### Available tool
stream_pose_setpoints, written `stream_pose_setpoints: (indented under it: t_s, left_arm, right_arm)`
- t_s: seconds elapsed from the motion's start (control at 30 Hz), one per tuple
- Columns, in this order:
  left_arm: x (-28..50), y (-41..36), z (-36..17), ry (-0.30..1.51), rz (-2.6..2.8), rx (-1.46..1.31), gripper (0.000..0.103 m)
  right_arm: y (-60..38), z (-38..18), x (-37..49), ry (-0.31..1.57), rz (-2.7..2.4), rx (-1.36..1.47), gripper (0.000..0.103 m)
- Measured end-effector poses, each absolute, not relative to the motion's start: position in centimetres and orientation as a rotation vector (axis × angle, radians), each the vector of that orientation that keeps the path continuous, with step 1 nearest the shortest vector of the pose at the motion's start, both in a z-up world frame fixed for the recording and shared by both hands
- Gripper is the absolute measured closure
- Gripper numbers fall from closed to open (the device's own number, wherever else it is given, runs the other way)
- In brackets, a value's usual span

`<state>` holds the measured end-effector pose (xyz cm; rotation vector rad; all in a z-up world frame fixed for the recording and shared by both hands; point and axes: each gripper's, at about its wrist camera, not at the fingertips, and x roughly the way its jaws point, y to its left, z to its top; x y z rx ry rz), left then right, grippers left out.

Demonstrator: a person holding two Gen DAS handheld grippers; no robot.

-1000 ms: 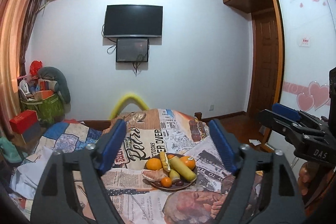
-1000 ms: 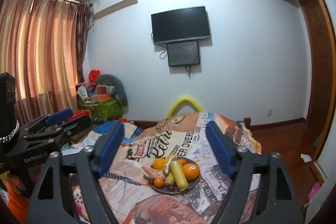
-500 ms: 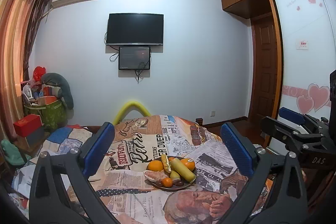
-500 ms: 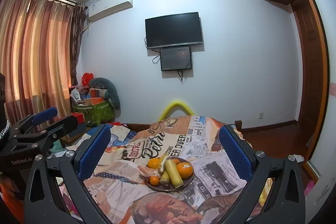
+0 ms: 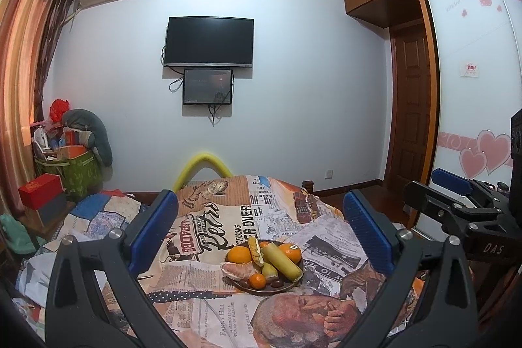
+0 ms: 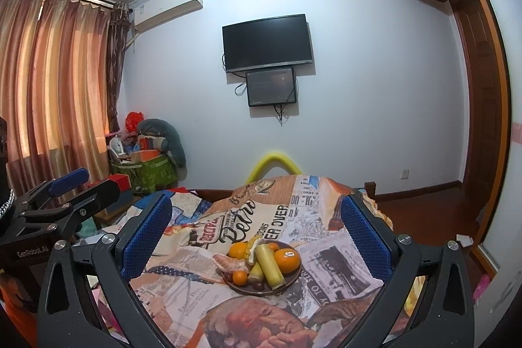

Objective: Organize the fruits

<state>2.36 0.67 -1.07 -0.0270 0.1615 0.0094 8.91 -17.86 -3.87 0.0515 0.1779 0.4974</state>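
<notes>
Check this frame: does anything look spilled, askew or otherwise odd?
Nothing is spilled. One oddity: the fruit plate sits on a newspaper-print blanket, soft footing. The fruit is piled together, a peeled citrus at the rim. Both grippers hang open, empty.

Your right hand-held gripper [image 6: 256, 217] hangs wide apart over the bed [image 6: 202, 279], framing the plate [image 6: 290, 281] of fruits [image 6: 257, 261]; your left hand-held gripper [image 6: 88, 185] pokes in alongside.

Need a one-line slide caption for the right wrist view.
Right gripper open above a fruit plate on a newsprint-patterned cover.
</notes>
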Motion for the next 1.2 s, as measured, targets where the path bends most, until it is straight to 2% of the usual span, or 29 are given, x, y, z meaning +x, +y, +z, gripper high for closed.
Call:
stream_pose_setpoints:
  t_s: [1.2]
  left_arm:
    - [2.65, 0.56, -1.22, 0.173, -0.013, -0.032, 0.000]
  right_arm:
    - [-18.06, -3.20, 8.65, 0.176, 0.493, 0.046, 0.000]
